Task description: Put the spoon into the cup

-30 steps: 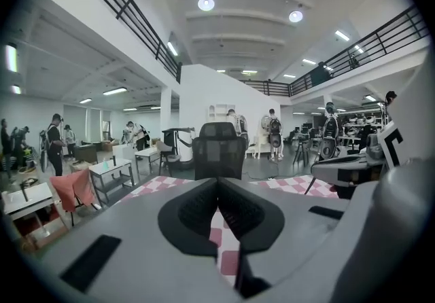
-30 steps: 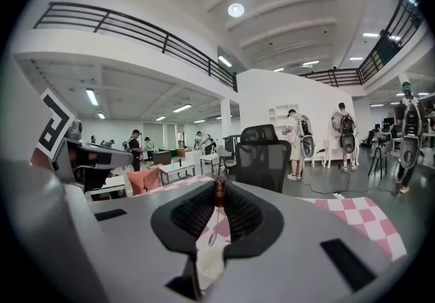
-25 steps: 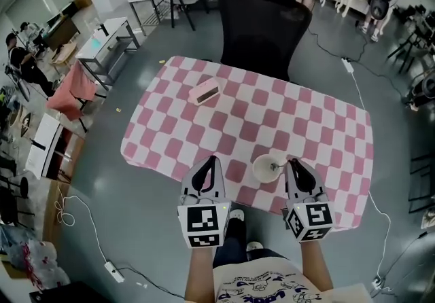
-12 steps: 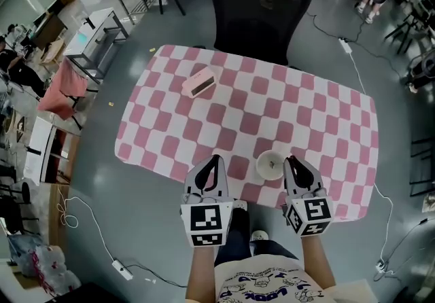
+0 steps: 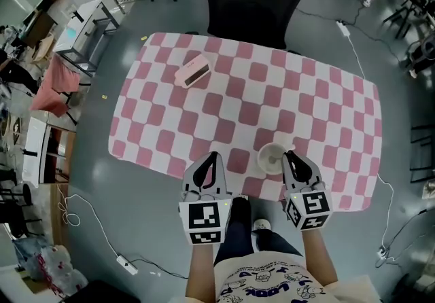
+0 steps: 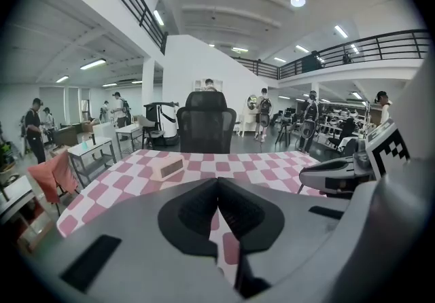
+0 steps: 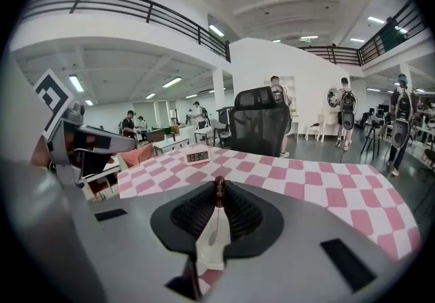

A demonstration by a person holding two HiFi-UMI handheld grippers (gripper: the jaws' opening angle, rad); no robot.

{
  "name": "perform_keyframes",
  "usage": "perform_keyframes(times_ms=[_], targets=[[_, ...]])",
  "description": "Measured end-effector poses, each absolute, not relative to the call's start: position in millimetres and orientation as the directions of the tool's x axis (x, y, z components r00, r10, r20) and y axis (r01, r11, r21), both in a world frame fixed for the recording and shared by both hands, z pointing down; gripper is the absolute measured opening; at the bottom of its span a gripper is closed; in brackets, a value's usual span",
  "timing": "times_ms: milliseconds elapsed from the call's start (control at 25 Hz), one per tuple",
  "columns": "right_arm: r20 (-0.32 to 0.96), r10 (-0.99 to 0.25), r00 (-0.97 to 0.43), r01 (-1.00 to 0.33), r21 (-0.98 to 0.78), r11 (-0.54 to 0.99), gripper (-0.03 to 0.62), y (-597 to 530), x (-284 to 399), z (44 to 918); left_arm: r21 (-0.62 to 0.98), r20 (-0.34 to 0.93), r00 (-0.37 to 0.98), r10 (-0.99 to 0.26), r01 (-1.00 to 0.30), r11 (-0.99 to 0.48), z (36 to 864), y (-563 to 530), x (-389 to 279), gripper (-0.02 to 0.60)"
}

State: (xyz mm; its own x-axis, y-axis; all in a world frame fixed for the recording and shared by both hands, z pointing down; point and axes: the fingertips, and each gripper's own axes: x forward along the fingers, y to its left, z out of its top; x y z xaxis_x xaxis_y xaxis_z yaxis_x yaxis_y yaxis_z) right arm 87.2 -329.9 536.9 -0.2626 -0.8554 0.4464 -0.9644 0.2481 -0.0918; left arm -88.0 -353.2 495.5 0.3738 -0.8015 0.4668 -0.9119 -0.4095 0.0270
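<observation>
The right claw is pinching the spoon lengthwise between its pads. The spoon's dark red end is poking out at the tips and its pale part is lying back toward the camera. In the head view this claw is sitting just beside the cup, at its right rim. The cup is standing upright near the front edge of the desk. Whether the spoon's end is already over the cup's mouth, I cannot tell. The left claw is pressed together with nothing in it, and it is hanging off to the left of the cup.

The step in hand, as I judge it, is bringing the spoon over the mouth of the cup. The right gripper view is not showing the cup at all, so the head view is the one to steer by. The red end should be pointing down and centred over the opening before the pads are loosened. Since the claw is approaching from the side, it risks nudging the rim, and a light cup this close to the edge could slide or tip. Coming in from above is the safer line.
</observation>
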Motion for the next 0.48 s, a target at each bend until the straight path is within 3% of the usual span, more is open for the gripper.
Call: perform_keyframes(times_ms=[480], targets=[[0.501, -0.82, -0.276, -0.96, -0.098, 0.264, 0.054, -333, 81, 568, 0.041, 0.508, 0.374, -0.776, -0.91, -0.412, 521, -356, -89, 0.014]])
